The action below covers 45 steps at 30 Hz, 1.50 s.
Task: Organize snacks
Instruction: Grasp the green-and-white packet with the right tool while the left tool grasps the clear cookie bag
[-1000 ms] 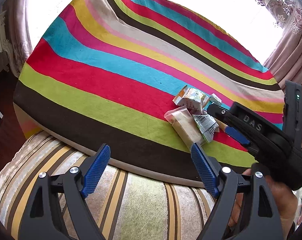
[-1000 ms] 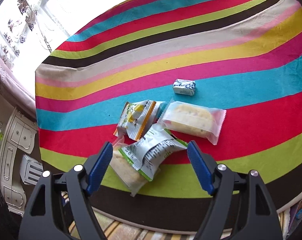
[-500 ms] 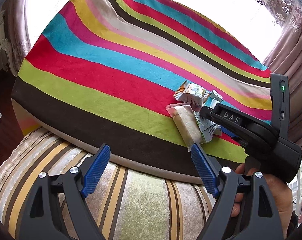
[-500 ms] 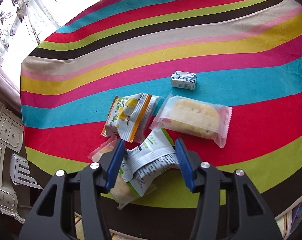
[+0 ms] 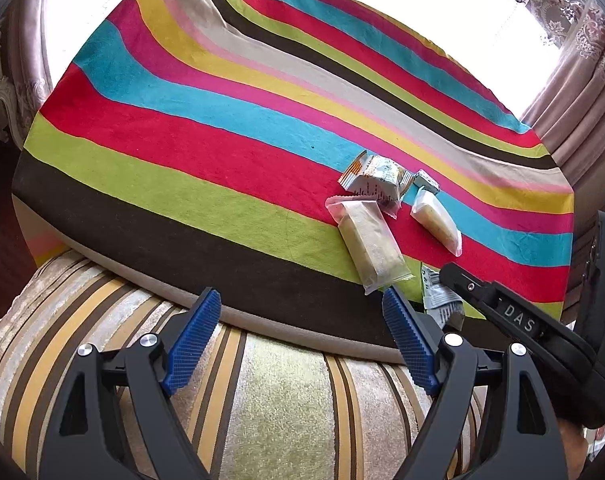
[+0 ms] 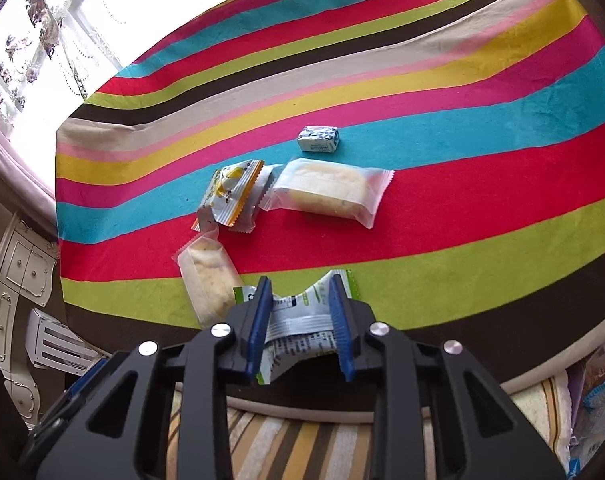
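While our right hand-held gripper [image 6: 302, 320] has just been closing and now pinches the green-and-white packet [image 6: 298, 320] crosswise beside the long cake packet [image 6: 208, 276], our left hand-held gripper [image 5: 302, 340] stays spread, farther off.

Bright window glare, fisheye-warped edges
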### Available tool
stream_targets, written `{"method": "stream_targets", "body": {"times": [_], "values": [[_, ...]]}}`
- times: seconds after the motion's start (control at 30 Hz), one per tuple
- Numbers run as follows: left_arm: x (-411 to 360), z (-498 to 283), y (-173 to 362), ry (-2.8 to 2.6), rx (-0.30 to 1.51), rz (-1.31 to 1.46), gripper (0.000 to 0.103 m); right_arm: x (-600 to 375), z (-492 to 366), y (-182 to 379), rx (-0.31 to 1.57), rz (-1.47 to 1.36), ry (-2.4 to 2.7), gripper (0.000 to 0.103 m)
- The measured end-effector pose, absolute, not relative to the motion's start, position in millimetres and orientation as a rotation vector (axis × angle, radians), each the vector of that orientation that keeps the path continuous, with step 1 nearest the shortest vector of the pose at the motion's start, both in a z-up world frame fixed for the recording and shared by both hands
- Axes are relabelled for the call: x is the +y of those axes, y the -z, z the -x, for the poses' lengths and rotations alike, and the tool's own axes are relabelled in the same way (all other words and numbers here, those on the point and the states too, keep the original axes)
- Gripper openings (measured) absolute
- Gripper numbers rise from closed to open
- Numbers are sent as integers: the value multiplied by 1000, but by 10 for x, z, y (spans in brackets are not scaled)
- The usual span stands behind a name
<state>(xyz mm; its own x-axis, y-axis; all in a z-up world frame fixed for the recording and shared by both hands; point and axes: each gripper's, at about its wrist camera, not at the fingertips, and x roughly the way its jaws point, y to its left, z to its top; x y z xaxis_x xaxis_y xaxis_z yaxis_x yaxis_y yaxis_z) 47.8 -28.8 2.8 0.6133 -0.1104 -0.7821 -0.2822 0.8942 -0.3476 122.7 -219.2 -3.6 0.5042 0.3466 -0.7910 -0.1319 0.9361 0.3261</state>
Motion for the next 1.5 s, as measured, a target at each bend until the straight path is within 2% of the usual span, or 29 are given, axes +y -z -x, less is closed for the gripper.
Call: {"method": "stream_targets", "body": {"times": [0.07,0.13,0.2,0.3,0.5,0.57,0.7,0.77,1.37,1.5], "values": [[-287,-485,-16,-100,917,474,80,-2232,-1221,46,1009,-250,-281,33],[-275,-482,-10,-98,917,482,80,-2279,-1224,81,1024,-256,-255,44],[-257,-482,-3,-94,915,488,80,-2306,-1200,100,1042,-250,-247,60],[-245,-487,4,-91,917,491,80,-2286,-1140,115,1055,-216,-266,72],[-235,-471,5,-88,913,491,80,-2170,-1122,163,1088,-121,-266,74],[-233,-474,11,-89,914,493,80,-2080,-1115,165,1090,-52,-253,73],[-248,-492,16,-91,919,483,80,-2027,-1094,158,1081,1,-241,50],[-270,-509,17,-93,924,473,80,-2068,-1085,151,1079,-9,-244,45],[-805,-1214,78,-99,1010,374,79,-2603,-690,-54,997,-6,-178,43],[-957,-1378,156,-150,1067,272,72,-2732,-612,-69,990,-19,-171,43]]}}
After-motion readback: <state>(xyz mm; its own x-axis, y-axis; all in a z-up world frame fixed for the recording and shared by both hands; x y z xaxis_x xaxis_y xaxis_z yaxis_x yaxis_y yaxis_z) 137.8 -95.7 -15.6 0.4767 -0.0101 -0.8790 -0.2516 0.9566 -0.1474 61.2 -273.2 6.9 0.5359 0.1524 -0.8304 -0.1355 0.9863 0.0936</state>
